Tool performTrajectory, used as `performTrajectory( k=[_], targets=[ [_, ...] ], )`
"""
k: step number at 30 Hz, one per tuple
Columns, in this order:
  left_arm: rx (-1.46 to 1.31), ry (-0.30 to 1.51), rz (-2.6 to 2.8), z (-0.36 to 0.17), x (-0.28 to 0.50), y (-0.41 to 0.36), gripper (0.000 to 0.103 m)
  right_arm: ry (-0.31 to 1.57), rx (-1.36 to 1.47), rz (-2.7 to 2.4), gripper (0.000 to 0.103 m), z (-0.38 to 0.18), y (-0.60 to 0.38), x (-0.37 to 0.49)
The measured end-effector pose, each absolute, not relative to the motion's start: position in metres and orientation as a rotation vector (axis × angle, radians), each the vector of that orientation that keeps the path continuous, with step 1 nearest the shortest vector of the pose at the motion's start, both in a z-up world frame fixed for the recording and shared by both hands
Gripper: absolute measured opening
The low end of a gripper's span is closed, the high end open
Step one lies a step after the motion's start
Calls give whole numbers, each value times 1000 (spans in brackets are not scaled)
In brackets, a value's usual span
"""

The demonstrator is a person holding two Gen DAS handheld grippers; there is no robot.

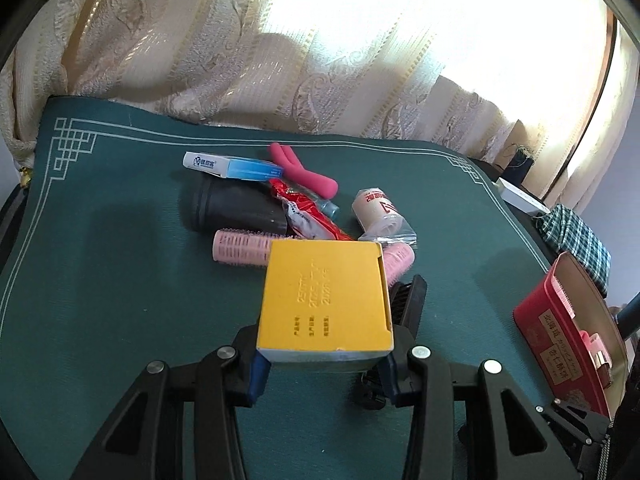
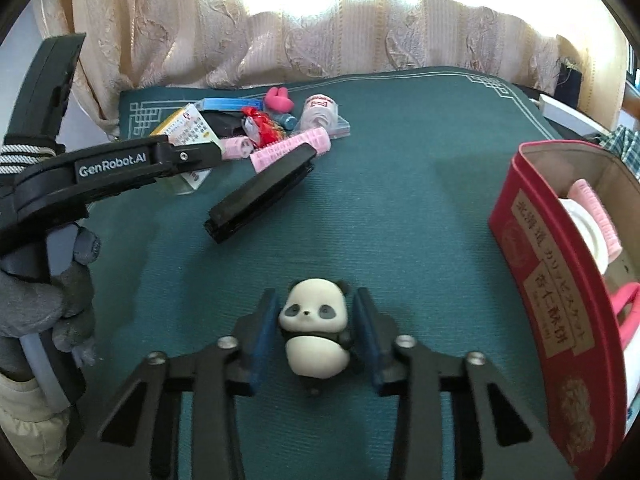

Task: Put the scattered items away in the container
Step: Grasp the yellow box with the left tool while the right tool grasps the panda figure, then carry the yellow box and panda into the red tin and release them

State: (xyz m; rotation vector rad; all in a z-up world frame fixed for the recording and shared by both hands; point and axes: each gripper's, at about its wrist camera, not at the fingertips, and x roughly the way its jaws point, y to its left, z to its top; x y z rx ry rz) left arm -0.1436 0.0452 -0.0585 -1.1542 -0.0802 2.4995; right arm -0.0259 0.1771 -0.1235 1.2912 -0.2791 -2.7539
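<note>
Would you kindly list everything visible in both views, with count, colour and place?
mat: one, green, under everything
container: one, red, right edge
yellow box: one, in left grip
panda figure: one, black-white, between right pads
hair rollers: two pink in pile, more in container
black clip: one, beside pile
black cylinder: one, in pile
blue-white box: one, pile's far side
curtain: cream, behind
left hand-held gripper: shut on box
right hand-held gripper: closed on panda
gloved hand: grey

Dark green table mat with white fret border, cream patterned curtain, probably backlit by a window.
</note>
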Motion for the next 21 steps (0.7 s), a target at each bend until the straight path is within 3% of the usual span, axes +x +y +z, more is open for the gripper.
performTrajectory(
  k=[11,21],
  targets=[
    [-1122,-50,2478,-52,-135,55,45,-273,1115,-2843,38,-91,183,16],
    [-1051,23,2410,-34,-100,93,45,-413,947,-3088,38,-47,260,81]
  ],
)
